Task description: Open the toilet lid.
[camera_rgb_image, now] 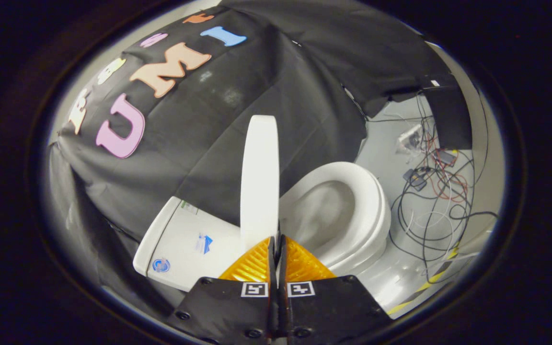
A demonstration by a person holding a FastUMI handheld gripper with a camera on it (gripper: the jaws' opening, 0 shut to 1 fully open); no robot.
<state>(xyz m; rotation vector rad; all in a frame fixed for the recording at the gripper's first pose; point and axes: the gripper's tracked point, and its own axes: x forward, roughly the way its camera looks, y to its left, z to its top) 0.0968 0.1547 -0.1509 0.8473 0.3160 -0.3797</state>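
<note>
Booth: one raised toilet lid (259,177), closed tongs (276,239).

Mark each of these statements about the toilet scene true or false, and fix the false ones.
1. The lid stands raised, edge-on just ahead of the fingers. True.
2. The gripper is wide open. False: its fingers are closed together, at the lid's near edge.
3. The bowl is covered. False: it lies open beside the lid.
4. Loose cables lie on the floor beyond the bowl. True.
5. The tank sits beside the lid. True.
</note>
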